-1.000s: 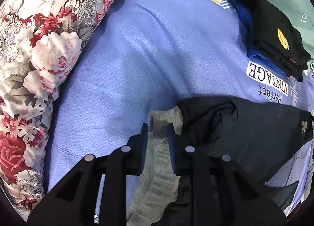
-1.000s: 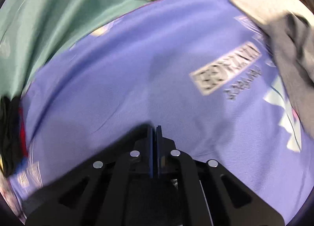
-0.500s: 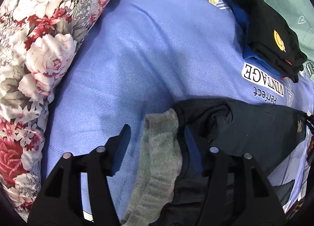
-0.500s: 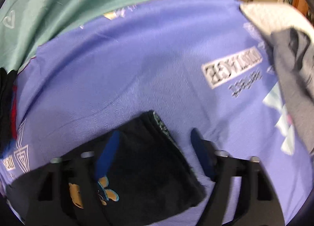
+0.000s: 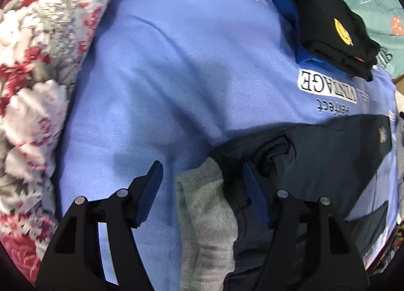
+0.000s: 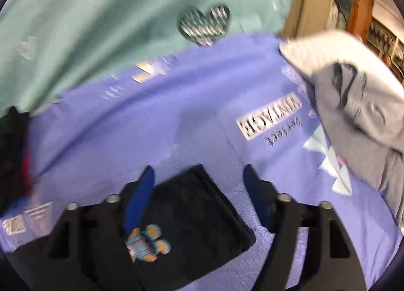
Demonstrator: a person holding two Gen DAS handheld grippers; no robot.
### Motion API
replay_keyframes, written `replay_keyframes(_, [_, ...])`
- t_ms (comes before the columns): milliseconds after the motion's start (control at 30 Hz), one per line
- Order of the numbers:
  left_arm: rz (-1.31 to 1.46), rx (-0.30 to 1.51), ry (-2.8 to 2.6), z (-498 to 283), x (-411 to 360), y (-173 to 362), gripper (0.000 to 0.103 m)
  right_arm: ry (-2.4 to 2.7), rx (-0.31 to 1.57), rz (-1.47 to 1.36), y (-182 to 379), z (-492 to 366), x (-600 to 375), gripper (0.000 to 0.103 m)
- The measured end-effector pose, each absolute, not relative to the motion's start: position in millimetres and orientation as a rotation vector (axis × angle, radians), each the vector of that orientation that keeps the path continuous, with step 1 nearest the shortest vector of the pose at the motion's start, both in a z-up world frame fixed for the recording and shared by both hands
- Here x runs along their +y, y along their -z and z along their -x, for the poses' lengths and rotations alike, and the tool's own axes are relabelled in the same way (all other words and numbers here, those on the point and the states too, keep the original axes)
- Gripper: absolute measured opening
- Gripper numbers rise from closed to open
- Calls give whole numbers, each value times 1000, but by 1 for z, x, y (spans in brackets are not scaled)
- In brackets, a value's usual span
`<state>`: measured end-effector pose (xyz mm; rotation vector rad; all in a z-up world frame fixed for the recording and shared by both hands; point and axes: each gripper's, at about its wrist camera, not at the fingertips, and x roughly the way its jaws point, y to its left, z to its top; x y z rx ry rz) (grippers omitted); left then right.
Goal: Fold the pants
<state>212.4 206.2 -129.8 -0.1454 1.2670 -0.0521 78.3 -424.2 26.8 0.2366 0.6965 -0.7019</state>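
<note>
Dark pants (image 5: 315, 162) with a grey ribbed waistband (image 5: 204, 205) lie on the blue sheet (image 5: 164, 76). My left gripper (image 5: 202, 182) is open, its fingers on either side of the waistband, holding nothing. In the right wrist view the folded end of the dark pants (image 6: 199, 217), with a small cartoon patch (image 6: 146, 240), lies flat on the sheet. My right gripper (image 6: 197, 185) is open just above that end and holds nothing.
A floral quilt (image 5: 32, 84) runs along the left. A folded pile of black and blue clothes (image 5: 325, 18) sits at the far right. A heap of grey clothing (image 6: 353, 114) lies at the right. A teal sheet (image 6: 101, 26) lies beyond the blue one.
Both grippers were shut on the pants a second ago and have opened. The pants now lie released on the sheet, and the right gripper has drawn back from them.
</note>
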Motion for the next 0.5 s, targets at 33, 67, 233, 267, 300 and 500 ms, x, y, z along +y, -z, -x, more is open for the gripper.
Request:
replay_keyframes(33, [152,1269,65,-215,206,131,66,659,710,-244,-30,-71,-415,76])
replay_keyframes(67, [158,1270,79,-217,206,133,61,633,719,-265,-30,-65,-410,76])
replay_keyframes(233, [158,1245,172,-222,198,132,11,562,743,-398,-20,-46,-393,78])
replay_keyframes(267, [154,1231,173,-221,197,128,10,543,762,-425,-16,-46,-389,78])
replay_keyframes(300, [166,1212,170,-219,197,122,7,515,788,-445,-10,-48,-379,78])
replay_keyframes(500, [251,1137,63,-203,229,102,6,314,888,-453,15,-67,-326,78])
